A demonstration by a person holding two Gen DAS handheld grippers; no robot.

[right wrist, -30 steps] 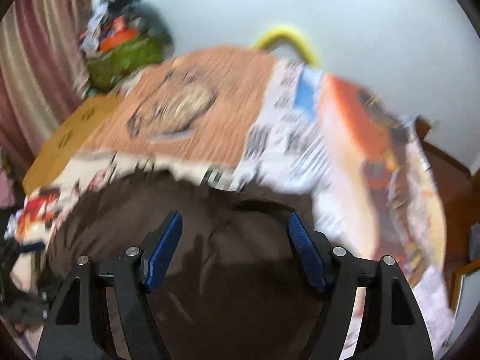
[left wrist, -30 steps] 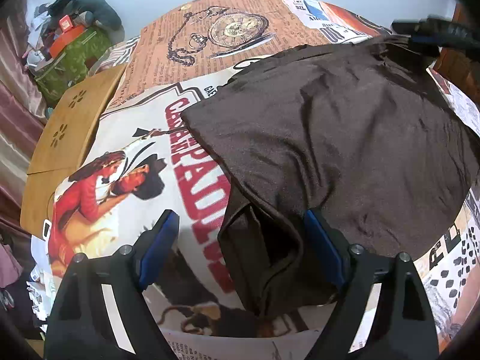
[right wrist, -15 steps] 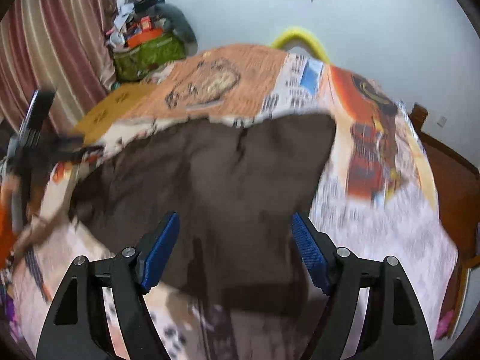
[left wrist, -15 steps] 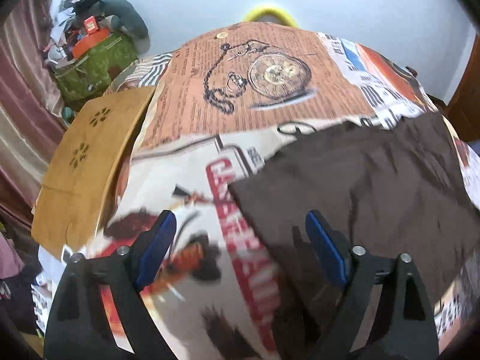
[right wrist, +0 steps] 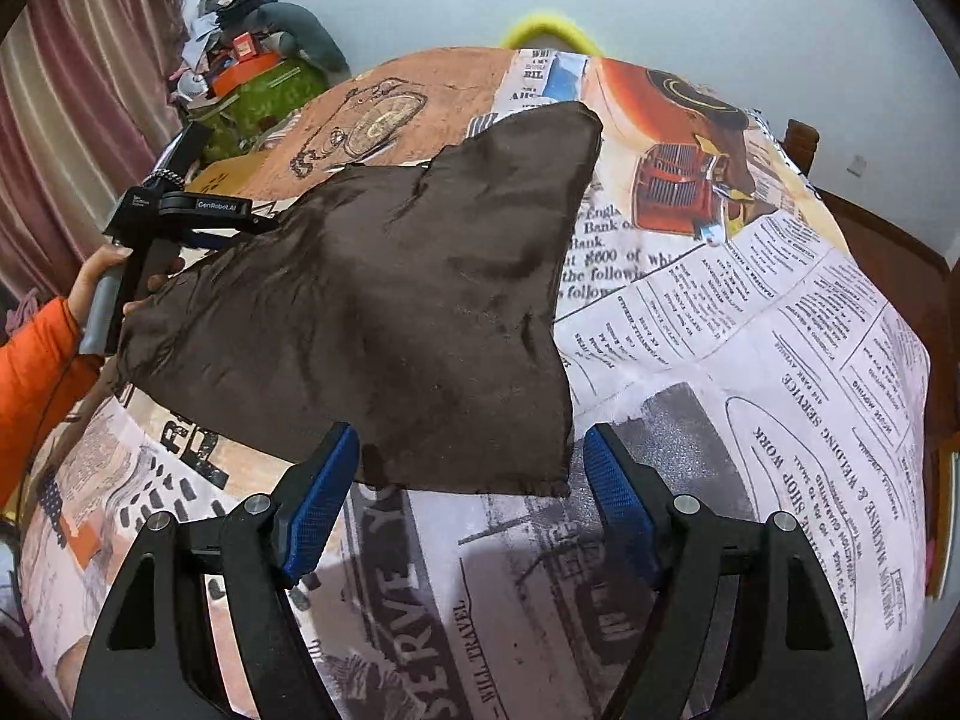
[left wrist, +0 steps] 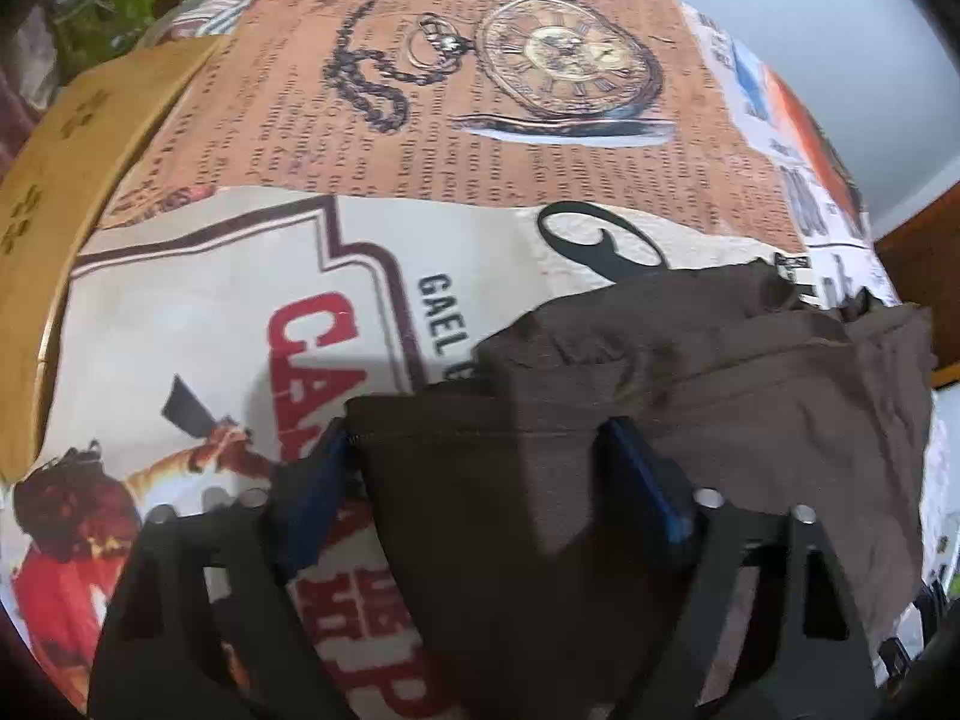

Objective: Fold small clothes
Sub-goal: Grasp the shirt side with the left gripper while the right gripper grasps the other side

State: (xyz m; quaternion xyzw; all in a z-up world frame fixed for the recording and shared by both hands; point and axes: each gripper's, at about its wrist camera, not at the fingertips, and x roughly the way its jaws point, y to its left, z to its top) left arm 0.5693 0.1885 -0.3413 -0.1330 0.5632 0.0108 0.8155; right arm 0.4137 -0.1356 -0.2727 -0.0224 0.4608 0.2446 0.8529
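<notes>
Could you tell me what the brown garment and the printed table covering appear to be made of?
The brown garment looks like a thin, soft woven or knit fabric with a matte finish: it wrinkles finely, drapes limply, and shows a stitched hem. The printed table covering seems to be a heavier cloth, possibly cotton or canvas, matte and slightly textured, creasing in soft folds; a coated fabric cannot be ruled out.

My left gripper point(left wrist: 480, 468) now has the brown cloth point(left wrist: 690, 372) hem between its closing jaws; my right gripper point(right wrist: 474, 480) sits back at the cloth's corner.
</notes>
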